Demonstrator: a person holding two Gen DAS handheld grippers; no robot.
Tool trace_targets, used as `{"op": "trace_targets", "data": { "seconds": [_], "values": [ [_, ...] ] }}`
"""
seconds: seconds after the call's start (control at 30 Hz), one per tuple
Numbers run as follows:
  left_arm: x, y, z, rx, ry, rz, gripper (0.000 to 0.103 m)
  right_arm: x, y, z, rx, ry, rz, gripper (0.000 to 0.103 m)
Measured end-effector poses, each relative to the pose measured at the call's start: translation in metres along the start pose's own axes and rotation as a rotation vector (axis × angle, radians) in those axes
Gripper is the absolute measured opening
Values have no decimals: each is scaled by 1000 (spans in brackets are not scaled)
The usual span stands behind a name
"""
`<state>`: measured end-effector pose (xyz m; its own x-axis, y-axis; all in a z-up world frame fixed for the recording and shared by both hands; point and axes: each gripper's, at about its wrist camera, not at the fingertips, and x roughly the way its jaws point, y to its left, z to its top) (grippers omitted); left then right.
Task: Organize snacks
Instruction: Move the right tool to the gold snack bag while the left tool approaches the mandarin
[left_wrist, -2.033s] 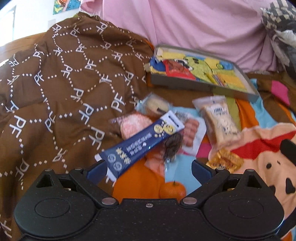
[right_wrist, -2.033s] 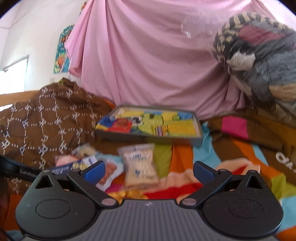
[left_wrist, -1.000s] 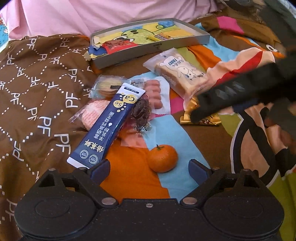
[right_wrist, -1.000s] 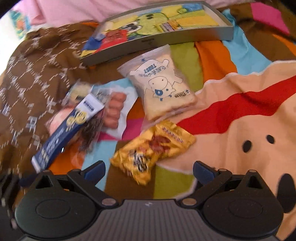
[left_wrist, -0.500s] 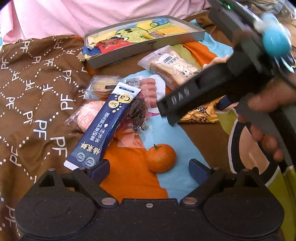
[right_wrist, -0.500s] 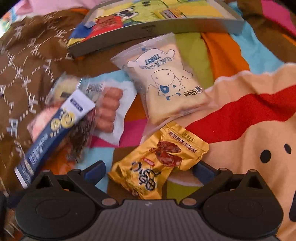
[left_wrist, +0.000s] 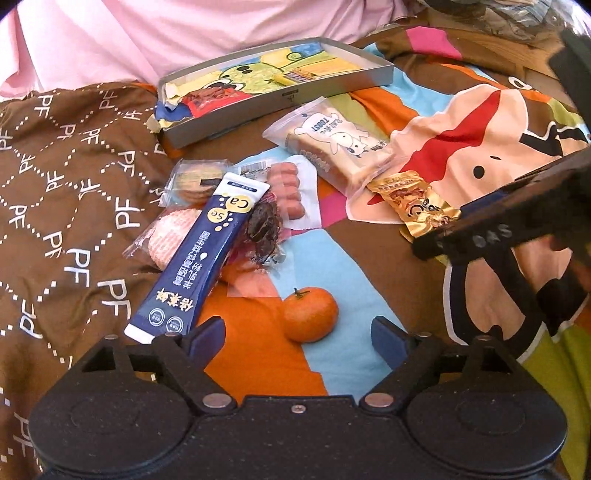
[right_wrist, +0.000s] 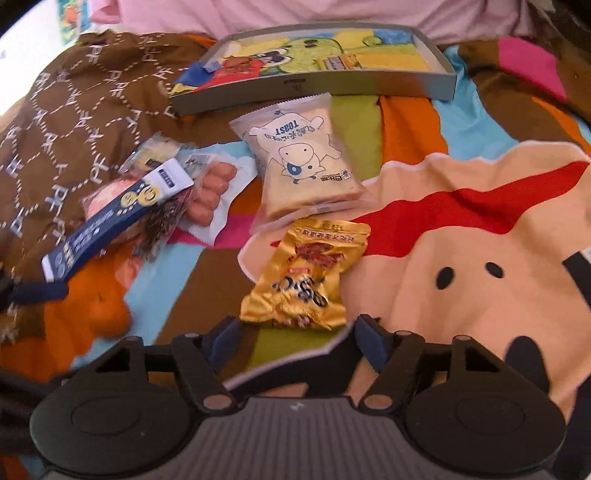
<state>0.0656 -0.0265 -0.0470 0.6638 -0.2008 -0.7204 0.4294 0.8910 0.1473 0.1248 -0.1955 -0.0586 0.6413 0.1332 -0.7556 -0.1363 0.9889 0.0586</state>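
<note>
Snacks lie on a bed in front of a shallow grey box (left_wrist: 280, 96) (right_wrist: 295, 86) with a cartoon lining. My left gripper (left_wrist: 297, 339) is open, and a mandarin (left_wrist: 310, 314) sits just ahead of the gap between its fingers. A long blue stick packet (left_wrist: 199, 266) lies to its left over a pink packet (left_wrist: 166, 236) and a dark fruit packet (left_wrist: 262, 225). My right gripper (right_wrist: 299, 338) is open, with the near end of a gold packet (right_wrist: 306, 277) (left_wrist: 413, 203) just ahead of its fingertips. A toast packet (right_wrist: 303, 162) lies beyond.
Sausages (left_wrist: 288, 188) and a cracker pack (left_wrist: 195, 181) lie by the blue packet. A brown patterned blanket (left_wrist: 74, 184) bulges on the left, and a pink sheet (left_wrist: 184, 37) hangs behind the box. The black body of the right tool (left_wrist: 517, 218) crosses the left view.
My right gripper has come down closer to the gold packet and its fingers have narrowed. In the left view the right tool has shifted right. The left gripper has hardly moved.
</note>
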Motion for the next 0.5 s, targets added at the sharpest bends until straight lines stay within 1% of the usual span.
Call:
{"op": "trace_targets", "data": {
  "seconds": [0.13,0.23,0.3,0.4,0.43,0.47,0.5],
  "values": [
    [4,0,2,6,4,-2,86,-6,1,2,-3,-47,11,84],
    [6,1,4,15,6,-4,86,-3,6,10,-29,-82,0,85],
    [8,2,5,18,8,-9,84,6,9,16,-48,-84,-11,85],
    [10,4,6,7,16,-21,80,21,10,22,-34,-53,-32,85],
    [11,5,7,3,17,-25,77,25,9,22,-14,-40,-37,84],
    [11,5,7,0,15,-31,71,27,7,22,8,-37,-31,84],
    [11,6,7,-5,11,-42,67,27,5,20,21,-45,-26,84]
  ]
}}
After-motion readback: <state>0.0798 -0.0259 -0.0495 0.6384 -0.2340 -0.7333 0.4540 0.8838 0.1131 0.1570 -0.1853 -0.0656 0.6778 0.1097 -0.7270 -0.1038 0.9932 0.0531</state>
